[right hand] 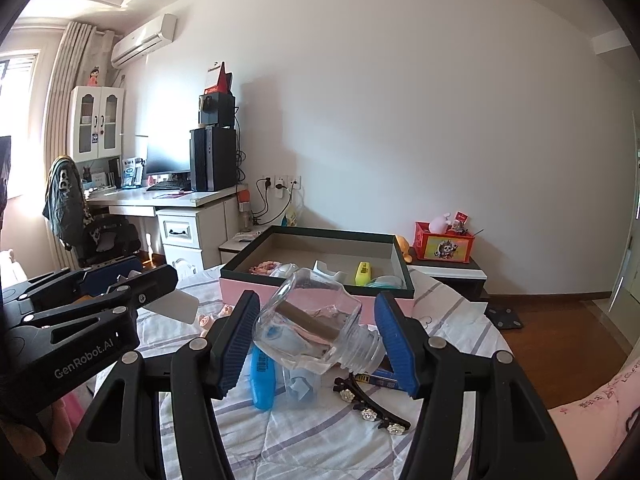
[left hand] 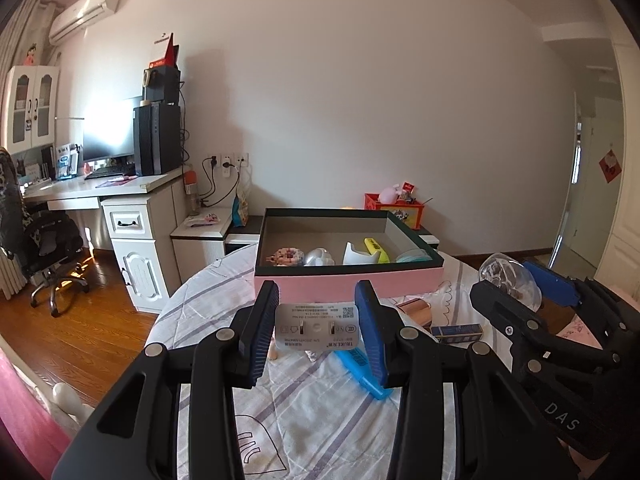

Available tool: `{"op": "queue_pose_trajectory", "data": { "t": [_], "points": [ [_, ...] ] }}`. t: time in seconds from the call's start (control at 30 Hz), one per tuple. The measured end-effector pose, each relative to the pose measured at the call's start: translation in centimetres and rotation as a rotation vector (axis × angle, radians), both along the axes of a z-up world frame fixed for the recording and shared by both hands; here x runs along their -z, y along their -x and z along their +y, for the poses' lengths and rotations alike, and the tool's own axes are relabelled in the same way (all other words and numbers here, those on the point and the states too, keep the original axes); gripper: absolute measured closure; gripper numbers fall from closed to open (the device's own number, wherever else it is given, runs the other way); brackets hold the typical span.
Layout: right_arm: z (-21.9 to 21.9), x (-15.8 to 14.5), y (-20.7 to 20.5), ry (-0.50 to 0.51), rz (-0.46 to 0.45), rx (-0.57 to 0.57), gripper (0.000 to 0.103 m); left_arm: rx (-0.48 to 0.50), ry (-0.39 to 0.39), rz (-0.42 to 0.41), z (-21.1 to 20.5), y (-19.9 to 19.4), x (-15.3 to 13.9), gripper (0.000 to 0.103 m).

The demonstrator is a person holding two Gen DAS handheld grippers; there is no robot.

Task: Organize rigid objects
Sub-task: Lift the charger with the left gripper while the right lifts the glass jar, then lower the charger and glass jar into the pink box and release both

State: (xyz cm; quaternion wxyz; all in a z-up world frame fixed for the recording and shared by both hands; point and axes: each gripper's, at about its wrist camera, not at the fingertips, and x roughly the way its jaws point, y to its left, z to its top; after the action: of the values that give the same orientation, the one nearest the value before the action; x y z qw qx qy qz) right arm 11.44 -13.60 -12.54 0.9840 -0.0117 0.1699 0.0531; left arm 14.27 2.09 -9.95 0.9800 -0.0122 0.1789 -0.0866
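My left gripper [left hand: 316, 326] is shut on a white power adapter [left hand: 316, 326], label side facing me, held above the table in front of the pink box. My right gripper [right hand: 316, 330] is shut on a clear glass jar [right hand: 312, 320], tilted on its side; it also shows in the left wrist view [left hand: 510, 280]. The pink box [left hand: 348, 278] with a dark rim holds a toy [left hand: 286, 257], a silver piece [left hand: 318, 258], a white holder [left hand: 360, 255], a yellow highlighter [left hand: 377, 250] and a teal item [left hand: 414, 257].
On the striped cloth [right hand: 320, 440] lie a blue case [right hand: 262, 380], a black flower hair clip [right hand: 372, 408], a dark blue tube [left hand: 458, 331] and a copper piece [left hand: 418, 312]. A red bin [right hand: 444, 244] stands behind the box. A desk [left hand: 100, 192] stands at left.
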Motion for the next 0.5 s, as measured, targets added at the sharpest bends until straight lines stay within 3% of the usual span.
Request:
{"op": "queue_pose_trajectory", "data": {
  "t": [0.3,0.5],
  "points": [
    [0.0,-0.7,-0.9,0.011,-0.022,0.003,0.042,-0.016,-0.039,-0.031,-1.2,-1.6,-1.3,0.063],
    [-0.3,-2.7,-4.6,0.027,-0.040,-0.010,0.042,0.000,-0.051,-0.026,-2.7,-6.4,-2.9,0.063]
  ]
}}
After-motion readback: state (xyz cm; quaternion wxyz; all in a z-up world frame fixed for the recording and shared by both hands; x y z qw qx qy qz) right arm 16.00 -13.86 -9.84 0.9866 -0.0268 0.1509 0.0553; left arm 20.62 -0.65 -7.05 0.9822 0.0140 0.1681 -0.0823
